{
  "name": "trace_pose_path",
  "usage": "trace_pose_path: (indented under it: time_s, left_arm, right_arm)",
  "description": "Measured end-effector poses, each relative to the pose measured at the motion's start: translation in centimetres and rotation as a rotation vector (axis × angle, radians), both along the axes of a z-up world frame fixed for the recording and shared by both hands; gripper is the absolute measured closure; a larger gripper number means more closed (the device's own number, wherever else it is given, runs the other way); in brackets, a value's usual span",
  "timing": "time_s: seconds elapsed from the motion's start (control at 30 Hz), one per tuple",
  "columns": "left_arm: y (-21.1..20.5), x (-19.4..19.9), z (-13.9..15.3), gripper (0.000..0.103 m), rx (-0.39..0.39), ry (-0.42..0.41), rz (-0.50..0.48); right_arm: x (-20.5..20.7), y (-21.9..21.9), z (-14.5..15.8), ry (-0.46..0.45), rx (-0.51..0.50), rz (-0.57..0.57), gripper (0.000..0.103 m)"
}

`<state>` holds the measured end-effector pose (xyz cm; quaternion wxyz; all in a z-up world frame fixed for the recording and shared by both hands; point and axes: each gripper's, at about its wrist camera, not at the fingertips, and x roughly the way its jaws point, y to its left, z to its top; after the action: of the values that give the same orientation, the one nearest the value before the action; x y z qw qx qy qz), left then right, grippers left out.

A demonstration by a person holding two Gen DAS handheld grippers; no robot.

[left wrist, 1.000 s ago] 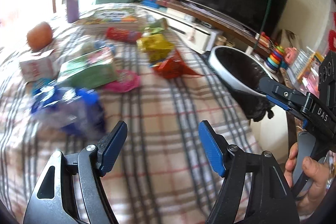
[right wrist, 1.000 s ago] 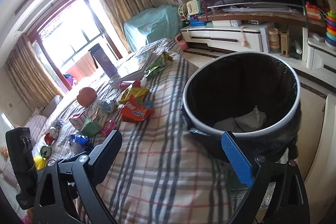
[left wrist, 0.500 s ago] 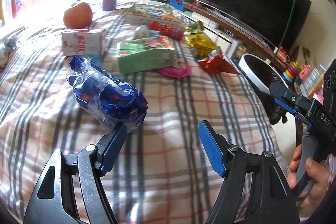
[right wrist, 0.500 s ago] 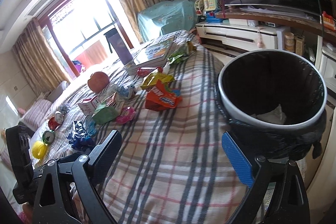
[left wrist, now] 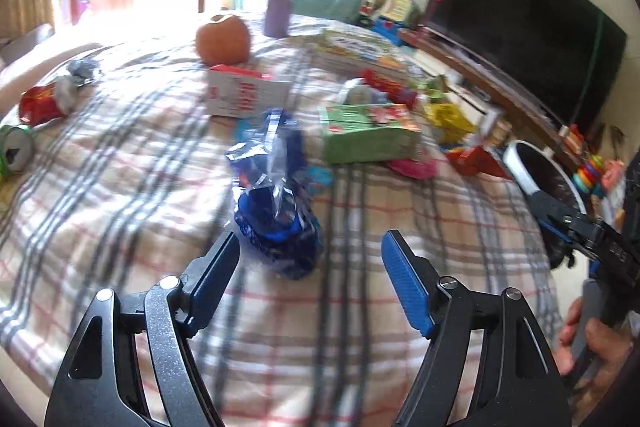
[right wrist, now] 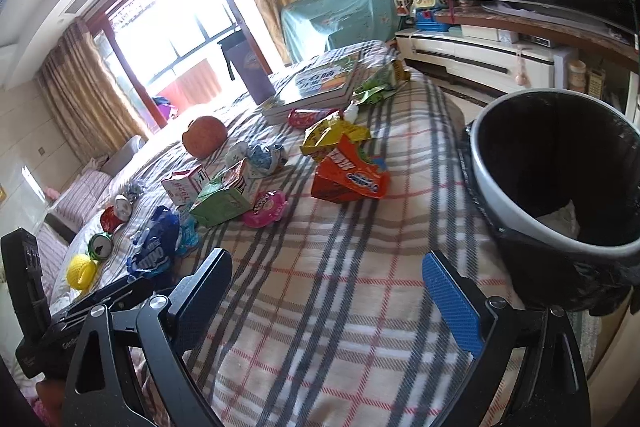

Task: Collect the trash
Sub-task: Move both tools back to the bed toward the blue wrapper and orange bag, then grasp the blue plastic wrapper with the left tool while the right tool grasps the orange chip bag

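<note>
Left wrist view: blue wrapper (left wrist: 276, 211) lies on the plaid bed (left wrist: 360, 367), just ahead of my left hand-held gripper (left wrist: 310, 273), whose jaws stand wide apart w/ nothing between them. Behind it are a green carton (left wrist: 368, 139), a white-red box (left wrist: 244, 95) and an orange fruit (left wrist: 223, 39). My right hand-held gripper (right wrist: 326, 293) is also spread apart and empty, w/ the black bin (right wrist: 560, 195) at the bed's right edge, white paper inside.
</note>
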<state>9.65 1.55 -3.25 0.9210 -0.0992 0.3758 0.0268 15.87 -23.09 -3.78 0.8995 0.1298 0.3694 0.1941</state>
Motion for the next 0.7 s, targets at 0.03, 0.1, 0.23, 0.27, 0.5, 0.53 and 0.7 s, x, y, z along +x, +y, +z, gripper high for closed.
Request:
trace_pose_path:
  time_s: [0.03, 0.1, 0.23, 0.27, 0.5, 0.53, 0.7]
  left_arm:
    - [0.4, 0.2, -0.2, 0.027, 0.004, 0.006, 0.014]
    - [1.2, 0.6, -0.5, 0.027, 0.008, 0.013, 0.041]
    - [2.8, 1.4, -1.1, 0.027, 0.030, 0.028, 0.084]
    - [3.3, 1.7, -1.3, 0.027, 0.034, 0.032, 0.094]
    - [4.9, 3.7, -2.0, 0.032, 0.015, 0.040, 0.098]
    - [4.9, 3.9, -2.0, 0.040, 0.010, 0.043, 0.090]
    - [4.1, 4.6, -2.5, 0.062, 0.008, 0.047, 0.026]
  right_arm:
    - [0.2, 0.1, 0.0, -0.002, -0.005, 0.003, 0.006]
    - [0.8, 0.4, -0.1, -0.005, -0.016, 0.008, 0.006]
    - [2.1, 0.7, -0.3, -0.014, -0.048, 0.011, 0.006]
    - [2.5, 0.7, -0.3, -0.015, -0.057, 0.010, 0.006]
    - [6.2, 1.5, -0.8, -0.011, -0.113, 0.020, 0.007]
    - [6.7, 1.7, -1.0, -0.005, -0.120, 0.025, 0.008]
    - [8.4, 2.4, -2.1, 0.038, -0.157, 0.046, 0.046]
